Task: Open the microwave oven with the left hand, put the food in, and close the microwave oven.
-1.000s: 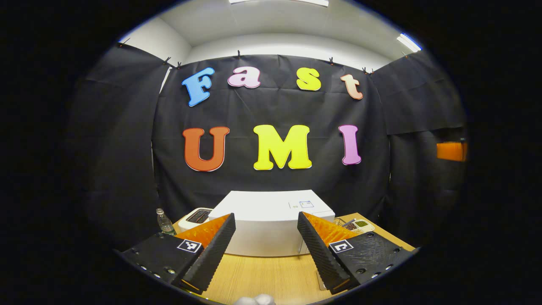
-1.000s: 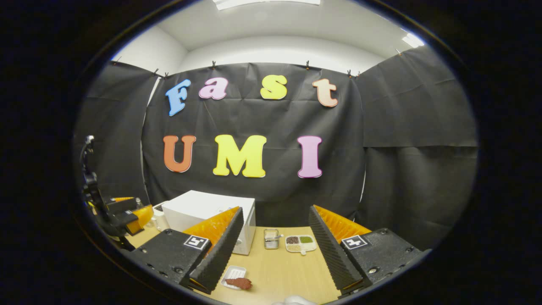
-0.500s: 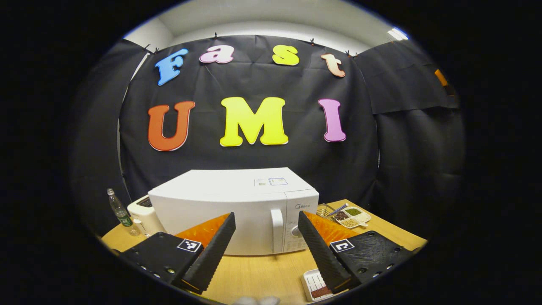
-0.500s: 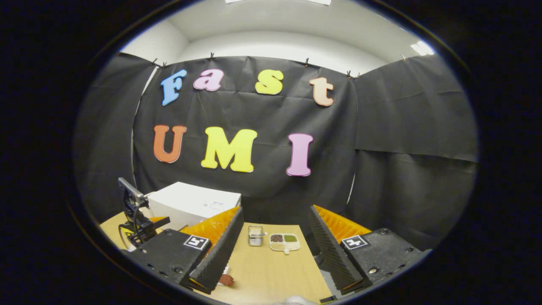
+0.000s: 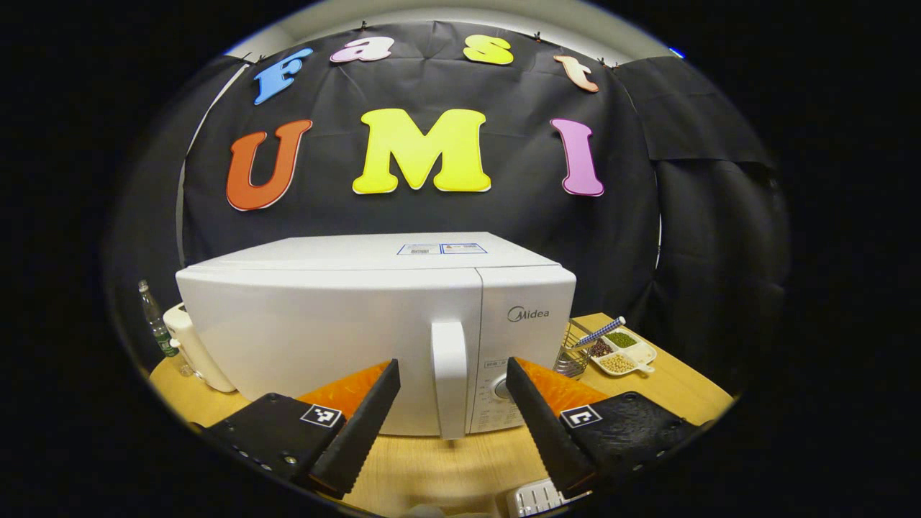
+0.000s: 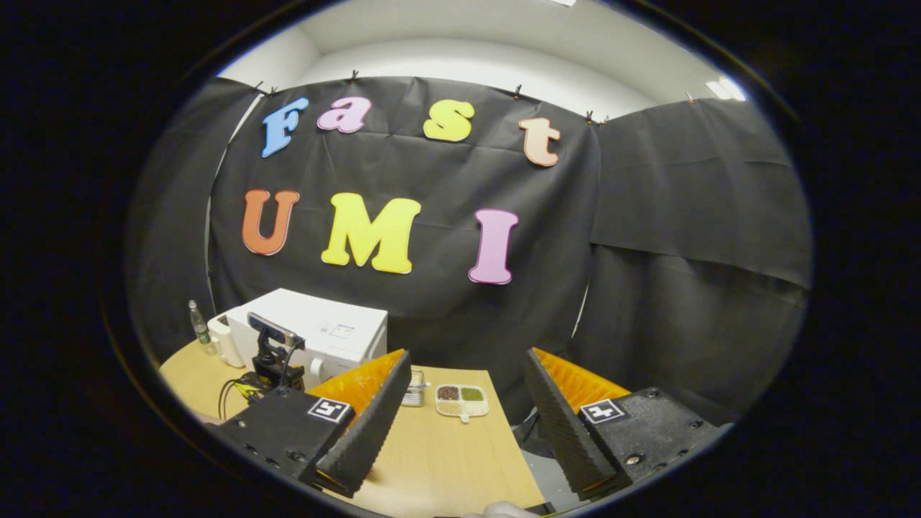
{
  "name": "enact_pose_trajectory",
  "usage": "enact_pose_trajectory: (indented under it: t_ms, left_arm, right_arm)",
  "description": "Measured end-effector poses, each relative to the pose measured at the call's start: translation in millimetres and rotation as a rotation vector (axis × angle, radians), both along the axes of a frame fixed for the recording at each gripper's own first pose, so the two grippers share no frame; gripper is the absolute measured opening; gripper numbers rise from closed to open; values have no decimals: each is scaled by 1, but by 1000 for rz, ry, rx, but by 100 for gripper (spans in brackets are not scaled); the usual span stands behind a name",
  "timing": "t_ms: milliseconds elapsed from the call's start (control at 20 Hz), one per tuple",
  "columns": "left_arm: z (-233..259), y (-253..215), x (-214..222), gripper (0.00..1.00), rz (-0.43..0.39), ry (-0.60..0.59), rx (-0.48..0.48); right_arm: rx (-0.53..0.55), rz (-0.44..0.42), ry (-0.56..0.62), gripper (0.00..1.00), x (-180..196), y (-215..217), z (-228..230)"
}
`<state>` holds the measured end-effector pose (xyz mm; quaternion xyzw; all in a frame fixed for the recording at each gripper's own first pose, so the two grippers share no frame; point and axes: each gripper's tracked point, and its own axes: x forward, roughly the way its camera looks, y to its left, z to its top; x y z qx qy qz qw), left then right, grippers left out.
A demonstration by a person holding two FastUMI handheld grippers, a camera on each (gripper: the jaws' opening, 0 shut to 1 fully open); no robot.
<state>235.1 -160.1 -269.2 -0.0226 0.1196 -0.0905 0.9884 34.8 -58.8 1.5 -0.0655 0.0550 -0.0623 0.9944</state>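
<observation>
In the left gripper view, the left gripper (image 5: 450,403) is spread wide, grasping nothing, its fingers either side of the vertical door handle (image 5: 449,378) of the white microwave oven (image 5: 345,324), door closed. A white tray (image 5: 536,498) lies at its right fingertip. Beyond, a sectioned dish (image 5: 620,352) holds green, dark and pale beans. The oven front reads "Midea". The right gripper (image 6: 464,406) hangs released over the wooden table (image 6: 446,460).
</observation>
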Motion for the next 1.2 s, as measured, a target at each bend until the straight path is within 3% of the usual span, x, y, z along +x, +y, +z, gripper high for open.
enact_pose_trajectory:
  t_ms: [50, 100, 200, 250, 300, 350, 400, 450, 500, 600, 1200]
  left_arm:
    - [-1, 1, 2, 89, 8, 3, 3]
    - [-3, 1, 6, 61, 13, 8, 12]
    - [-6, 0, 8, 59, 18, 13, 21]
    - [-7, 3, 13, 48, 34, 1, 39]
    - [-10, 4, 16, 45, 31, -1, 51]
    - [-6, 3, 10, 30, 32, -19, 48]
    - [-8, 3, 11, 37, 30, -14, 48]
    - [-10, 4, 8, 35, 32, -14, 34]
    - [-12, 4, 8, 19, 27, -3, 22]
    - [-10, 3, 6, 11, 22, 4, 13]
    - [-14, 4, 2, 12, -20, 38, -2]
  right_arm:
    - [6, 7, 5, 97, 2, 4, -4]
    - [13, 18, 13, 97, 3, 9, -5]
    - [17, 39, 23, 97, 5, 18, -7]
    - [16, 44, 18, 97, 5, 20, -5]
    - [15, 44, 16, 97, 6, 21, -4]
    - [19, 46, 18, 96, 6, 22, -6]
    - [24, 51, 23, 96, 6, 25, -7]
    - [29, 56, 26, 100, 6, 28, -7]
    - [34, 58, 26, 97, 6, 30, -7]
    - [40, 56, 25, 97, 6, 30, -6]
    - [50, 54, 47, 97, -8, 35, -15]
